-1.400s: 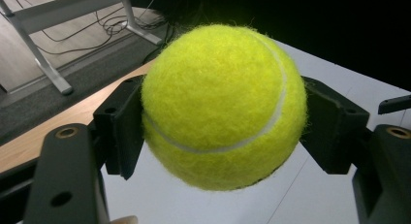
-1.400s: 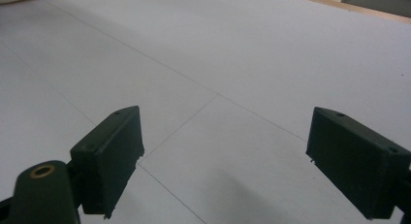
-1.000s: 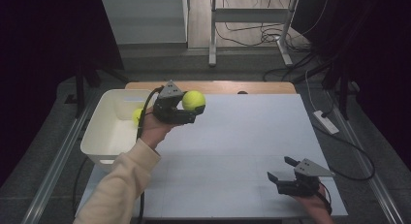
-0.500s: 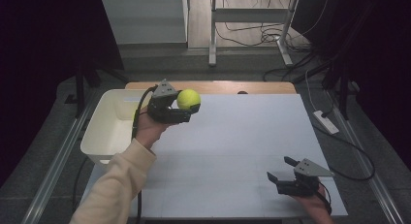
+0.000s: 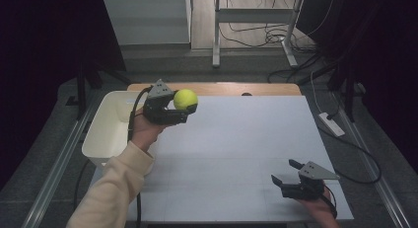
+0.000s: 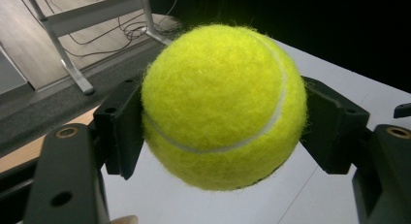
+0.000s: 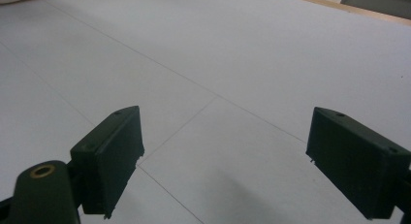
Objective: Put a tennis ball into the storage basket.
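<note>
The left gripper in the high view is clamped on one yellow tennis ball, held in the air over the far left part of the white table, just right of the one white bin at the table's left edge. The right gripper sits low at the table's near right corner, its jaws spread with nothing between them. In the left gripper view, the tennis ball sits squeezed between the two black jaws, one pad pressing each side. In the right gripper view, the two jaws stand wide apart over the bare table, holding nothing.
</note>
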### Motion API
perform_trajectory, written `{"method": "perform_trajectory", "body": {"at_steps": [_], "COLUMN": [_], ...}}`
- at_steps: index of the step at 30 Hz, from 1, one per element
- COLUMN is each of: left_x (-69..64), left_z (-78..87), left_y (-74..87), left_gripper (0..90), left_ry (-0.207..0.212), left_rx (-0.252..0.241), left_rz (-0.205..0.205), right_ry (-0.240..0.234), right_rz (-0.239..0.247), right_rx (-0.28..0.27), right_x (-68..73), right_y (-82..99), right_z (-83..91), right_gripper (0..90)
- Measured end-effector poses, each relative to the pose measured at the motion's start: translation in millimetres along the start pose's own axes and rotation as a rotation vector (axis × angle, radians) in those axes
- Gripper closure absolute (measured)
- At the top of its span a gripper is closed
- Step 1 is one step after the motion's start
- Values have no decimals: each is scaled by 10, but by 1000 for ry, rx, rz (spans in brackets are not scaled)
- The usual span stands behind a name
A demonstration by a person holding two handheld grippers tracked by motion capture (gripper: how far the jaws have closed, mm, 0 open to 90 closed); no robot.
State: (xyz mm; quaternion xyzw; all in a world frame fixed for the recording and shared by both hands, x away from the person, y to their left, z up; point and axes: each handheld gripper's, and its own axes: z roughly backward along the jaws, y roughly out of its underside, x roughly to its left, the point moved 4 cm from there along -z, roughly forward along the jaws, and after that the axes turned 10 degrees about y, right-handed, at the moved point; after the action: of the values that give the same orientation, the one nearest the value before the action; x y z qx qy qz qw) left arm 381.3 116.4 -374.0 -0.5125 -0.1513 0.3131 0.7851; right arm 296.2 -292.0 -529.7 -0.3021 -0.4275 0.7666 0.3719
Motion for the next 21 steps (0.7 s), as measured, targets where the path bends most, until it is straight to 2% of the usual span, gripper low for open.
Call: {"method": "perform_trajectory", "body": {"at_steps": [9, 21], "left_x": [40, 153], "left_z": [92, 241], "left_y": [16, 92], "left_gripper": [267, 267], "left_ry": [-18, -55], "left_rx": [-7, -7], "left_rz": [1, 24], "right_ry": [2, 5], "right_rz": [1, 2], "right_rx": [0, 0], "right_x": [-1, 3], "right_y": [0, -2], "right_z": [1, 0], "right_gripper": [129, 130]}}
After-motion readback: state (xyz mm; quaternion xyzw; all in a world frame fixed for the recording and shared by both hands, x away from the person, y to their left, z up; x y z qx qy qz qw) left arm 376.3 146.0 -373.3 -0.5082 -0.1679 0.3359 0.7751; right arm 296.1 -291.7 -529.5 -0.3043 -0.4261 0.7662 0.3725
